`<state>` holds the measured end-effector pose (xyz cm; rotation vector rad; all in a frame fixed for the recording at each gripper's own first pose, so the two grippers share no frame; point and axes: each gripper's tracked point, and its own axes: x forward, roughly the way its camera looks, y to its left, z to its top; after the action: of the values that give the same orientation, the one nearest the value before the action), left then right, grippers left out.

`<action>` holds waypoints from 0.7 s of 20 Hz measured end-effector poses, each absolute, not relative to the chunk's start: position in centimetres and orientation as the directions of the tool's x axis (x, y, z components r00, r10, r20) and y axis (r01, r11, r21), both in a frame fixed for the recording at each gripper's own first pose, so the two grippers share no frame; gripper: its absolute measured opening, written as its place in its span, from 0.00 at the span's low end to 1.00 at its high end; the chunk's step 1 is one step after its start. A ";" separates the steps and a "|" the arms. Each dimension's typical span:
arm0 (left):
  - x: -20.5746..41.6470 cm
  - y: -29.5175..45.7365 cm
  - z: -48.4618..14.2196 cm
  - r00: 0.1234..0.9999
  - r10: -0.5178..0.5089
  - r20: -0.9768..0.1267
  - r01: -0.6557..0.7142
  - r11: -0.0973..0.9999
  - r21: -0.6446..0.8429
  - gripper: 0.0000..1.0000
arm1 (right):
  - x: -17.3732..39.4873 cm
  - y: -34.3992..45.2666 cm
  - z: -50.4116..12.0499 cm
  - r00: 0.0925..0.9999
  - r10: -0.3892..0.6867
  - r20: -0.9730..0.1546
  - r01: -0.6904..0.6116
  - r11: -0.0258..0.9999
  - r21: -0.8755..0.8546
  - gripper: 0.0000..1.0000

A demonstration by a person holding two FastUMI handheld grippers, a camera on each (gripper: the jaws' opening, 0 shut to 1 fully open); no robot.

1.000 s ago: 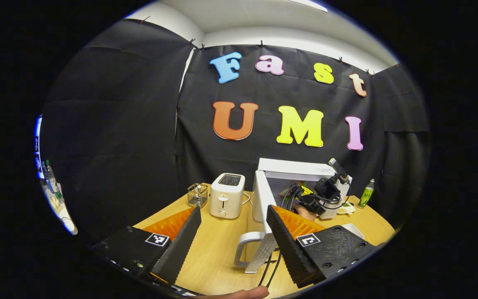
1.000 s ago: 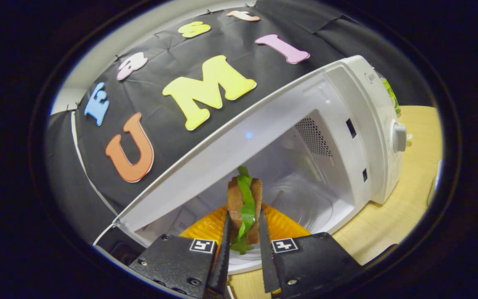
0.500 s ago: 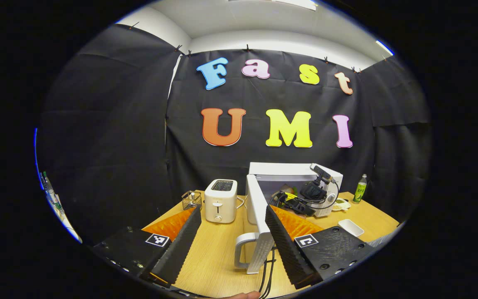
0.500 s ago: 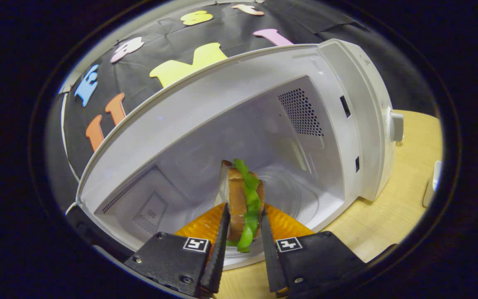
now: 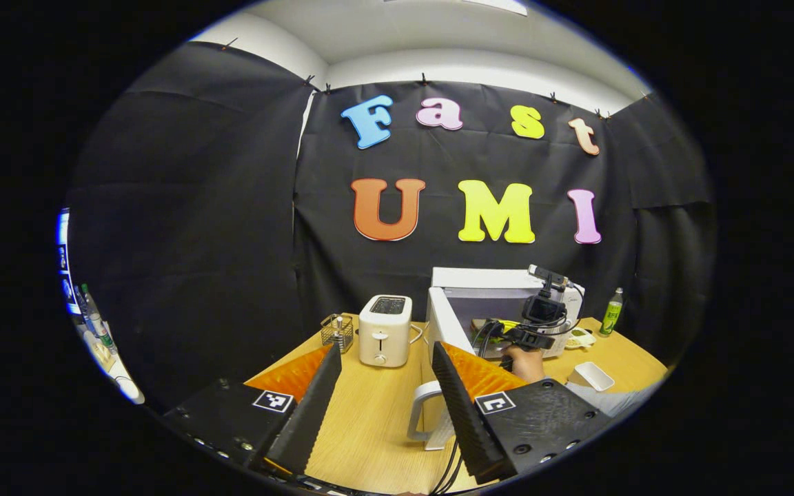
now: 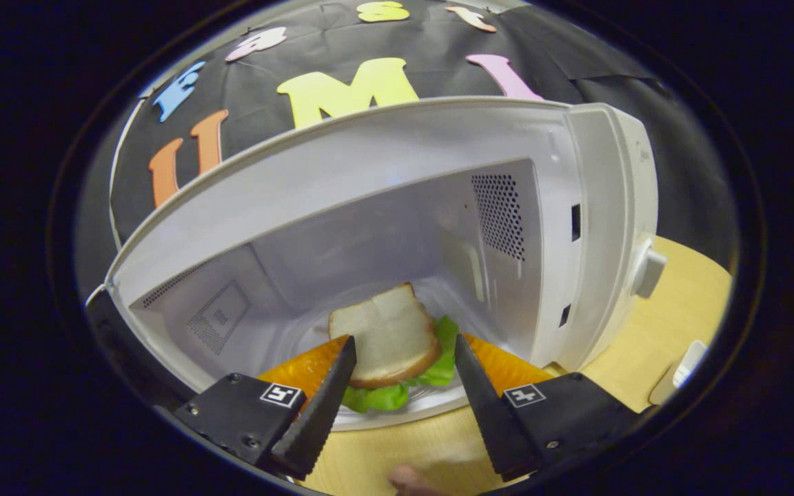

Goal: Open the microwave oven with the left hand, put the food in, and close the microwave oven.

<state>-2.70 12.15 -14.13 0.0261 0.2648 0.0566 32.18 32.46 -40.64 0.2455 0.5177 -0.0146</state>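
— What's in the microwave [image 6: 369, 207] right now?

— From my right gripper view, the sandwich [image 6: 391, 344] lies flat inside the cavity, bread slice up, green lettuce poking out below and to the right. My right gripper [image 6: 404, 365] has its fingers spread wide on either side of the sandwich — gripping nothing.

— And the door?

— Wide open. In the left gripper view the door [image 5: 438, 331] stands swung out toward me, its handle [image 5: 419, 406] low between my fingers. My left gripper [image 5: 384, 386] is spread apart too, holding nothing, well back over the wooden table [image 5: 369, 427].

— Other containers?

— A small white dish [image 5: 591, 375] right of the microwave — contents I can't tell — a toaster [image 5: 384, 329], and a wire basket [image 5: 336, 329] beside it.
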 end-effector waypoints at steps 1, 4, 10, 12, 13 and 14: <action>-2.9 12.0 -14.1 0.964 0.059 -0.258 -0.051 0.998 0.036 0.66 | 31.6 32.2 -39.5 0.879 0.069 -0.473 0.043 0.974 0.223 0.92; -3.2 11.7 -13.9 0.966 0.052 -0.252 -0.044 0.998 0.039 0.66 | 29.4 31.3 -36.0 0.904 0.117 -0.411 -0.050 0.984 0.171 0.95; -2.8 12.6 -14.8 0.964 0.076 -0.256 -0.070 0.997 0.032 0.75 | 23.1 28.7 -28.8 0.920 0.248 -0.304 -0.224 0.968 0.111 0.98; -2.6 13.7 -15.2 0.964 0.089 -0.251 -0.082 0.996 0.038 0.89 | 21.2 27.5 -26.5 0.914 0.302 -0.271 -0.287 0.953 0.095 0.98; -2.4 14.3 -15.3 0.965 0.094 -0.246 -0.088 0.996 0.033 0.90 | 20.4 26.7 -25.5 0.912 0.315 -0.264 -0.306 0.949 0.075 0.98; -2.3 14.8 -15.6 0.967 0.091 -0.240 -0.086 0.996 0.028 0.89 | 19.6 25.3 -24.5 0.914 0.315 -0.256 -0.313 0.949 0.049 0.98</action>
<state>-2.30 14.83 -15.59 0.0174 0.2434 0.0894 19.60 25.27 -24.49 0.0074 0.2648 0.3229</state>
